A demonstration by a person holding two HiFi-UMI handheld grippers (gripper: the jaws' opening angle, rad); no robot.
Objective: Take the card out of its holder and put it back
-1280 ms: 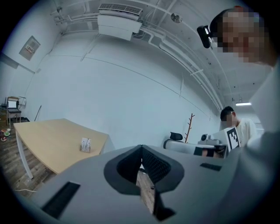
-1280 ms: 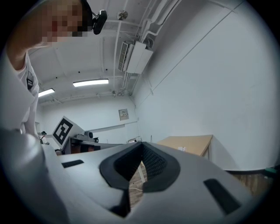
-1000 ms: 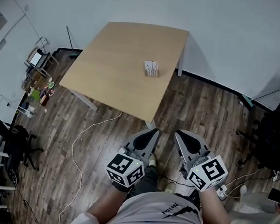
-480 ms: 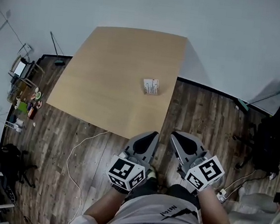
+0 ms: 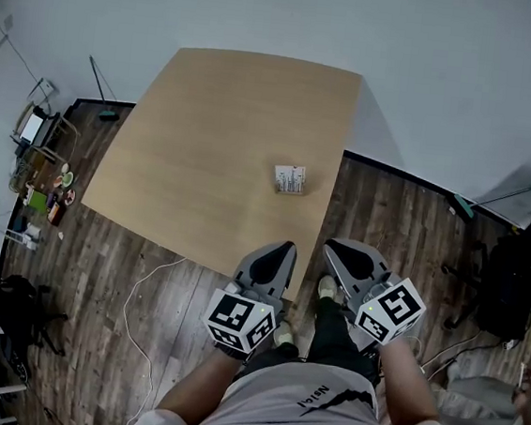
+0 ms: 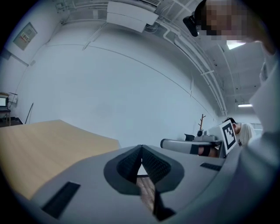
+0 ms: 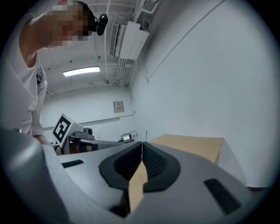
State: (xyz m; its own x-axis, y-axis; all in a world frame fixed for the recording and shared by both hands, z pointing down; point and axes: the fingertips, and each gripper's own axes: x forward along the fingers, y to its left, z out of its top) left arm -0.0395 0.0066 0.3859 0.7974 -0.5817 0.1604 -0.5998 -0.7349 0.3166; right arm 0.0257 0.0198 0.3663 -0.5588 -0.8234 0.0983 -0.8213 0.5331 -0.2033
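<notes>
The holder point(image 5: 290, 179) sits close to the table's point(image 5: 209, 125) right edge, somewhat nearer the near corner than the far one. It is too small here to tell the card from the holder, so I take the card to be inside. Nothing else lies on the table.

Both tools are held low in front of the person, near the table's near right corner and well apart from the holder. The left tool point(image 5: 273, 261) has its jaws closed tip to tip with nothing between them; only floor shows through the small gap behind the tips. The right tool point(image 5: 351, 260) is the same, closed and empty.

The task looks not yet begun. The card is probably thin, light and fairly slick, stiff enough to slide out but easy to bend if pinched hard. The holder is likely light too (it may skid or tip on the smooth wood). One tool would best steady the holder by its sides. The other should take the card by whatever edge stands clear, squarely and gently.
</notes>
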